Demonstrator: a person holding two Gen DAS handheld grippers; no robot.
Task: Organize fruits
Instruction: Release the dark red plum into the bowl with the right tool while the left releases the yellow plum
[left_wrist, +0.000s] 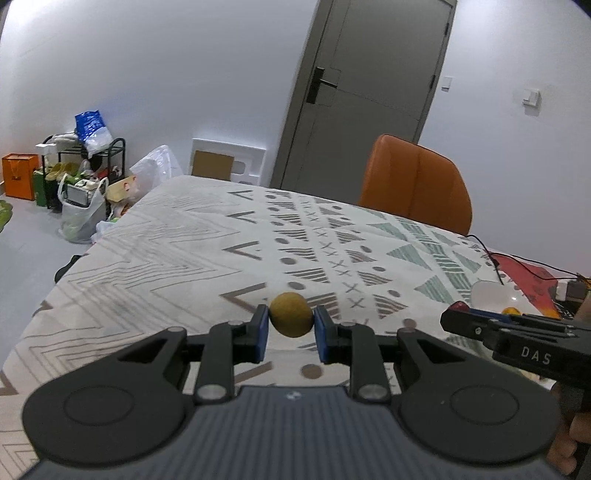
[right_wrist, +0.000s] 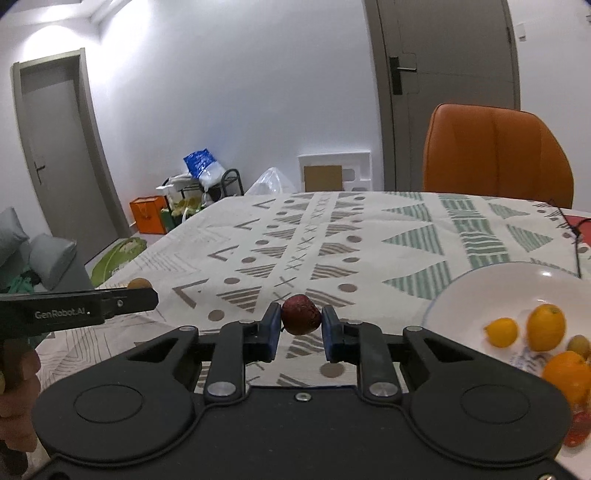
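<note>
My left gripper is shut on a small brownish-yellow round fruit, held above the patterned tablecloth. My right gripper is shut on a small dark red fruit, also above the cloth. A white bowl at the right holds several oranges, a small yellow fruit and other fruit. In the left wrist view the right gripper's side shows at the right, with the bowl behind it. The left gripper shows at the left in the right wrist view.
An orange chair stands at the table's far side. A black cable and a red sheet lie at the table's right. Bags, a rack and an orange box stand on the floor to the left.
</note>
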